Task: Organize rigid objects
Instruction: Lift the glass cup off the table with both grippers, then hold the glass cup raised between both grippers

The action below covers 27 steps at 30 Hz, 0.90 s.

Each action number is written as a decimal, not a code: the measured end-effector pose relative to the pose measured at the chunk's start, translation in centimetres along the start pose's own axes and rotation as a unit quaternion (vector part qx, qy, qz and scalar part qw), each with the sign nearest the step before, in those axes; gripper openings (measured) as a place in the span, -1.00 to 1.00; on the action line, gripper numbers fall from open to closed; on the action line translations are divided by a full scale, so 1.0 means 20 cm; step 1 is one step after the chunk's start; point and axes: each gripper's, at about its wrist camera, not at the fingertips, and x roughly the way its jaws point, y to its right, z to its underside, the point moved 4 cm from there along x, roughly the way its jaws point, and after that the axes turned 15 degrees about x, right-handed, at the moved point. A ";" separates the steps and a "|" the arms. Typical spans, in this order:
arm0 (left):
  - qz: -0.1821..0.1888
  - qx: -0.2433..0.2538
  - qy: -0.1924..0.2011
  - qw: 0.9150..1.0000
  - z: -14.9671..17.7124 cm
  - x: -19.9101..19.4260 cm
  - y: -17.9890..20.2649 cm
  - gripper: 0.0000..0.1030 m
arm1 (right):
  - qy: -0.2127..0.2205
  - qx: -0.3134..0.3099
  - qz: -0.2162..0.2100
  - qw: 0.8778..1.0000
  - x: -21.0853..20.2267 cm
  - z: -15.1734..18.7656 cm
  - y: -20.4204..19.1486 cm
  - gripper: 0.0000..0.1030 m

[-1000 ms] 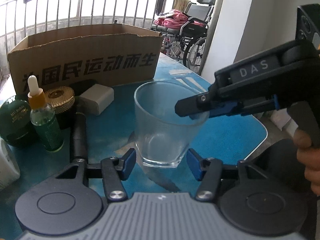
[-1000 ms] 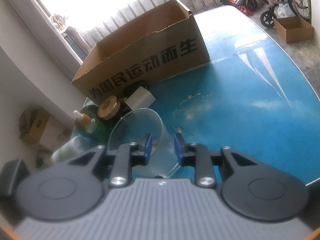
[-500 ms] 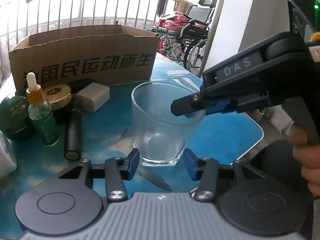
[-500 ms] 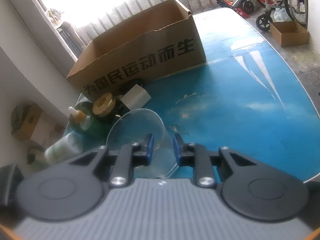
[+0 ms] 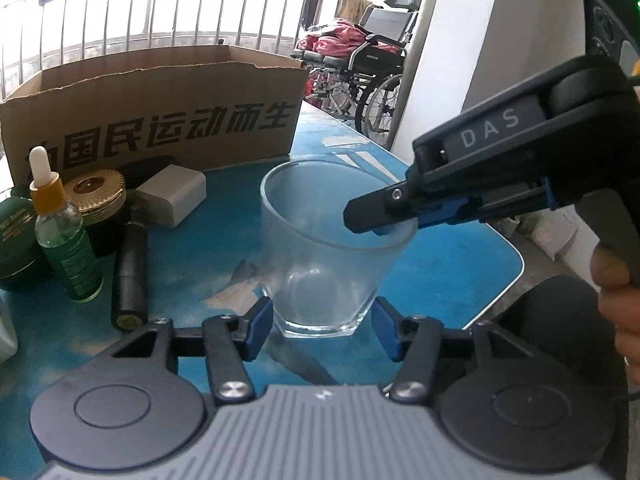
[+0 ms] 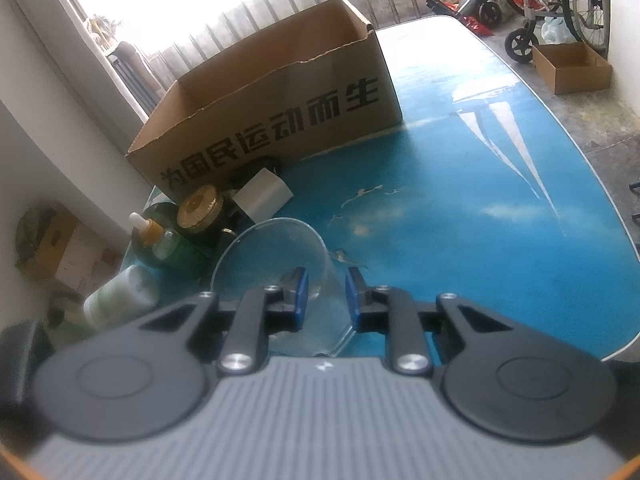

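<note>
A clear drinking glass (image 5: 320, 248) stands upright on the blue table (image 5: 440, 264), in front of the open cardboard box (image 5: 160, 120). My right gripper (image 5: 376, 220) reaches in from the right and is shut on the glass rim, one pad inside the wall and one outside. The right wrist view shows the same pinch on the glass (image 6: 276, 248) by the right gripper (image 6: 324, 296). My left gripper (image 5: 322, 330) straddles the glass base with its jaws opening, and a small gap shows at each pad.
Left of the glass lie a black cylinder (image 5: 130, 276), a green dropper bottle (image 5: 64, 232), a gold-lidded jar (image 5: 96, 196), a white block (image 5: 172, 194) and a dark green jar (image 5: 16, 248). A white bottle (image 6: 120, 300) stands at the table's left edge. A wheelchair (image 5: 372, 76) is beyond the table.
The left jaws narrowed toward the glass base, then spread apart again. The right pads drew a little closer on the rim. The glass stayed put.
</note>
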 end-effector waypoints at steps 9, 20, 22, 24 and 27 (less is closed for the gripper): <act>-0.007 -0.002 0.006 1.000 0.00 0.01 0.01 0.08 | 0.004 -0.002 0.001 1.000 0.00 0.00 0.00 -0.63; -0.010 0.004 0.007 1.000 -0.02 0.03 0.03 0.08 | 0.010 0.000 0.001 1.000 0.00 -0.02 0.02 -0.62; -0.009 0.006 0.007 1.000 -0.03 0.04 0.03 0.08 | 0.012 0.000 0.002 1.000 -0.01 -0.03 0.03 -0.62; -0.009 0.008 0.007 1.000 -0.03 0.04 0.04 0.08 | 0.013 0.001 0.004 1.000 -0.01 -0.03 0.04 -0.62; -0.008 0.009 0.007 1.000 -0.03 0.05 0.04 0.08 | 0.013 0.005 0.003 1.000 -0.02 -0.03 0.05 -0.62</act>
